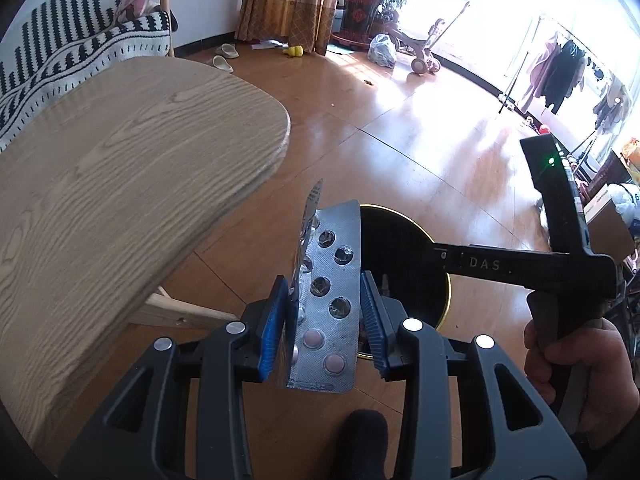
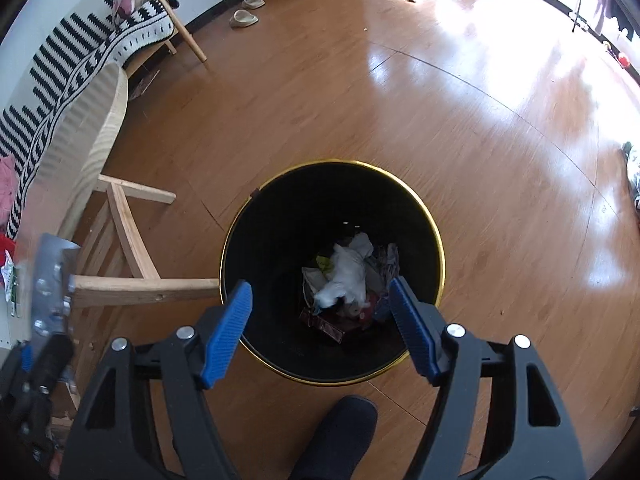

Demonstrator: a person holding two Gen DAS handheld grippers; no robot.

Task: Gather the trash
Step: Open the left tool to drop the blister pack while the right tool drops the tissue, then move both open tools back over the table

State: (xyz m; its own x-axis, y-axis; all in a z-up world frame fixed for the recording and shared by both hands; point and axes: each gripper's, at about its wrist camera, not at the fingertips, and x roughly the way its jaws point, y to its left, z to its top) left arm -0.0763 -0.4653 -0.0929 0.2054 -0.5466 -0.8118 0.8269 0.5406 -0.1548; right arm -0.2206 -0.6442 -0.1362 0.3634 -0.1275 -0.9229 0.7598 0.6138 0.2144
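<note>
From the left wrist camera, the left gripper [image 1: 326, 326] has its blue pads closed on silver foil blister packs [image 1: 330, 300], held upright between them; one sheet faces the lens with several burst pockets and two pink pills near its lower end, and a second sheet stands edge-on against the left pad. Just behind the packs lies the gold-rimmed black round trash bin [image 1: 404, 256], its mouth partly hidden by them. The rounded edge of the light wood-grain tabletop [image 1: 120, 184] curves in from the left and ends short of the bin, with bare brown wooden floor [image 1: 400, 128] stretching wide beyond. At the right, a hand grips the black handle of the other tool.

From the right wrist camera, the right gripper [image 2: 320, 328] hangs above the bin [image 2: 436, 240] with its pads spread wide apart and nothing between them. Crumpled white paper and wrappers [image 2: 348, 276] lie at the bin's bottom. The blister packs [image 2: 52, 280] appear at the far left, near the table's wooden legs [image 2: 132, 248]. Open floor [image 2: 400, 100] surrounds the bin's far and right sides.
</note>
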